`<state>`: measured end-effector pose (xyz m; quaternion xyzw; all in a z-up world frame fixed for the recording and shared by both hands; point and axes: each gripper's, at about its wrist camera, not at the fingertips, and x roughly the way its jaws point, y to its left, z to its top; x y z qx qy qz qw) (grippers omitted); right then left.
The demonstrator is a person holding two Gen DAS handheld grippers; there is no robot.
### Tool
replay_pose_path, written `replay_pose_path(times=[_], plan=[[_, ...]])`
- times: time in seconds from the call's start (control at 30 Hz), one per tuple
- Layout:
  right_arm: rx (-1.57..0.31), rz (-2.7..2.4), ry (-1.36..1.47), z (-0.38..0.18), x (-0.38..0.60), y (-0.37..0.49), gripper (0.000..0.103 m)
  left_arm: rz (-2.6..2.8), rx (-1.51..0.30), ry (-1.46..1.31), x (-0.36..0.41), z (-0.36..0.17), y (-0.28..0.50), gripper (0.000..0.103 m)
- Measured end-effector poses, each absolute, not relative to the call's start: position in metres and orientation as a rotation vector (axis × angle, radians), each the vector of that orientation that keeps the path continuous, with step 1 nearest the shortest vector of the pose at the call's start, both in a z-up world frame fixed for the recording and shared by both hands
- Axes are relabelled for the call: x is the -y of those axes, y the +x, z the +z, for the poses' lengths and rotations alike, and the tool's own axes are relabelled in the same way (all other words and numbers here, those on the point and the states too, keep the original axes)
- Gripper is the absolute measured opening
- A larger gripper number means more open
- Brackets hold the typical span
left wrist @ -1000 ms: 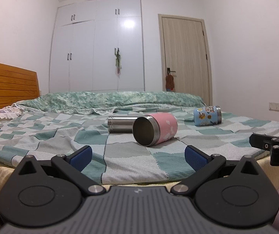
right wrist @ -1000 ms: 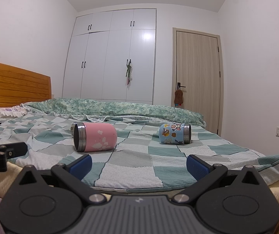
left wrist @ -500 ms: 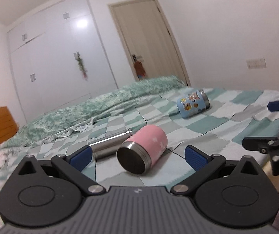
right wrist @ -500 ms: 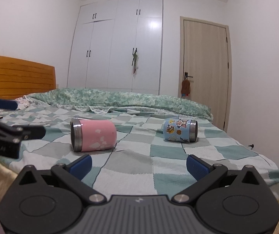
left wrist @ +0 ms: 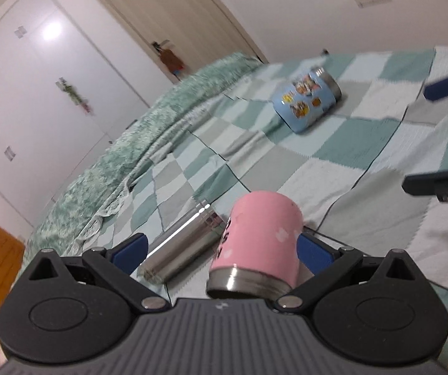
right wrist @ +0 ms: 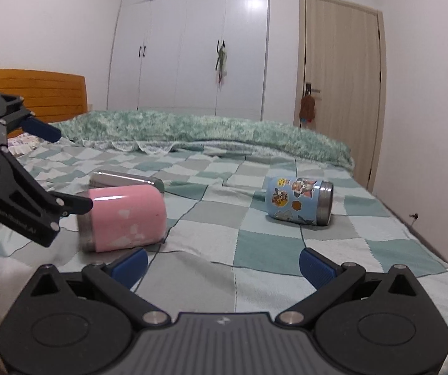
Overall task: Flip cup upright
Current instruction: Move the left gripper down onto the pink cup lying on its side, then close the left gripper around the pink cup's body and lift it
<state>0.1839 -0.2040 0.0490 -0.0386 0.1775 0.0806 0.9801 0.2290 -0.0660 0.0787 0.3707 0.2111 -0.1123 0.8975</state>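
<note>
Now, notes.
Pink cup (left wrist: 257, 240): on its side on the bed (right wrist: 286, 250), just beside the steel bottle (left wrist: 180, 250).
Axis: steel rim toward me.
Left gripper (left wrist: 221, 250): wide open, empty, I straddle the pink cup; nearer.
Right gripper (right wrist: 222, 262): open, empty, farther.

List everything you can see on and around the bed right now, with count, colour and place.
pink steel-rimmed cup: one, pink, lying on its side on the bed's left part, between the left gripper's fingers
plain stainless steel tumbler: one, silver, lying just behind the pink cup
blue sticker-covered cup: one, blue, lying on its side to the right
checked bedspread: one, green, grey and white, covering the bed
wooden headboard: one, orange-brown, far left
white wardrobe: one, back wall
wooden door: one, beige, right of the wardrobe
left hand-held gripper: one, black with blue pads, open around the pink cup
right hand-held gripper: one, same colours, open, holding nothing
</note>
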Motion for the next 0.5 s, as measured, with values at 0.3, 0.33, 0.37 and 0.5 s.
replay_pose_path(times=[0.3,0.33,0.37,0.5], plan=[[-0.466,0.142,-0.124,0.041,0.208,0.235,0.103,-0.336,-0.661,0.899,0.09,0.056,0.294,0.103],[-0.473,0.145,-0.124,0.04,0.209,0.239,0.103,-0.341,-0.696,0.896,0.091,0.053,0.302,0.103],[-0.481,0.148,-0.123,0.039,0.211,0.241,0.103,-0.348,-0.727,0.888,0.091,0.051,0.308,0.103],[-0.505,0.167,-0.118,0.035,0.215,0.249,0.103,-0.351,-0.85,0.892,0.093,0.033,0.329,0.102]])
